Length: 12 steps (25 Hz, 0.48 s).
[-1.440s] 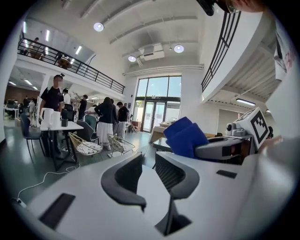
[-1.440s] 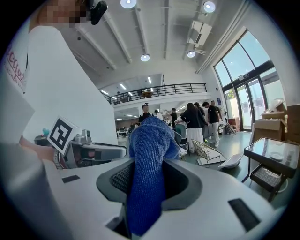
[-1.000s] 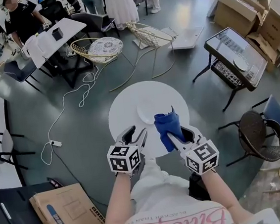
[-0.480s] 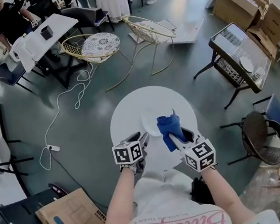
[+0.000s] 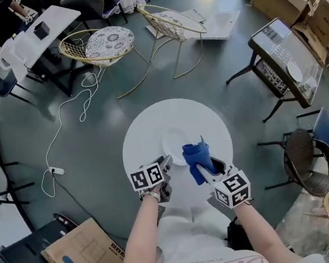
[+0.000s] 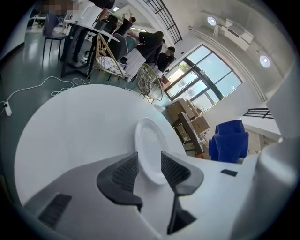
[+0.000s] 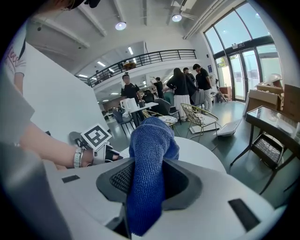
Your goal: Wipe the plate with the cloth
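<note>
While the right gripper (image 5: pixel 205 166) clamped the blue cloth (image 5: pixel 197 152) over the white table's (image 5: pixel 143 127) near side, the left gripper's (image 5: pixel 166 160) jaws, just closing yet apart, straddled the plate's (image 5: pixel 174 141) near rim, mid-table.

Plate (image 5: pixel 175 141) on the table (image 5: pixel 143 127), cloth (image 5: pixel 197 154) to its right

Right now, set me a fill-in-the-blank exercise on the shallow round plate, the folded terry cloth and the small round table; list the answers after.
1. The folded terry cloth clamped in the right gripper is ____ in colour.
2. The shallow round white plate lies flat on a small round ____ table.
3. In the head view that cloth shows to the ____ of the plate's middle.
Missing words: blue; white; right.
</note>
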Tool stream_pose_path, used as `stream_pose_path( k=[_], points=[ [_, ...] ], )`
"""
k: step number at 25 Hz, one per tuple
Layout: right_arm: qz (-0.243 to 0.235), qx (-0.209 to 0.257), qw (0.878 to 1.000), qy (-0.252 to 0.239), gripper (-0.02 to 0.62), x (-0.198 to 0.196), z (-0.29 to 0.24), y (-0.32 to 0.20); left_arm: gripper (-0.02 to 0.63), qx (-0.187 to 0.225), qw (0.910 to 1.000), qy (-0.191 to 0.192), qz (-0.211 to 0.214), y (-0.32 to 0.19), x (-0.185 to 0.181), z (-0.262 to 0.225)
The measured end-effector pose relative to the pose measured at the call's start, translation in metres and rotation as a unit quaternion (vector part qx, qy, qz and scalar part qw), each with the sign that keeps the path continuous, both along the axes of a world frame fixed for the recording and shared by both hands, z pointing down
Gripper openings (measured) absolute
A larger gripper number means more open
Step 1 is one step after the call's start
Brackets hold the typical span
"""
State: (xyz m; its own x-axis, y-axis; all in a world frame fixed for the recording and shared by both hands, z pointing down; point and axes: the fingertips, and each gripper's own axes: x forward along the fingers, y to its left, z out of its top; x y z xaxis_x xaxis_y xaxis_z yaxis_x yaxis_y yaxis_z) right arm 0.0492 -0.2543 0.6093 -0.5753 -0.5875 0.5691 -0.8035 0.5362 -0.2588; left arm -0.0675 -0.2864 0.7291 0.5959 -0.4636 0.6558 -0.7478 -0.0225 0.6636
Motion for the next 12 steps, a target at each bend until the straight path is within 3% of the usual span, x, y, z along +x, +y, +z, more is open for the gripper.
stream_pose_path(
  k=[4,12],
  points=[
    [0.004,-0.015,1.000,-0.002,0.147,0.004,0.014,-0.006,0.142,-0.016,0.9998,-0.004,-0.012,-0.007,-0.002,0.019],
    [0.004,-0.022,1.000,-0.008,0.147,0.004,0.025,-0.020,0.104,-0.025,0.9988,0.027,-0.031,-0.026,0.004,0.034]
  ],
)
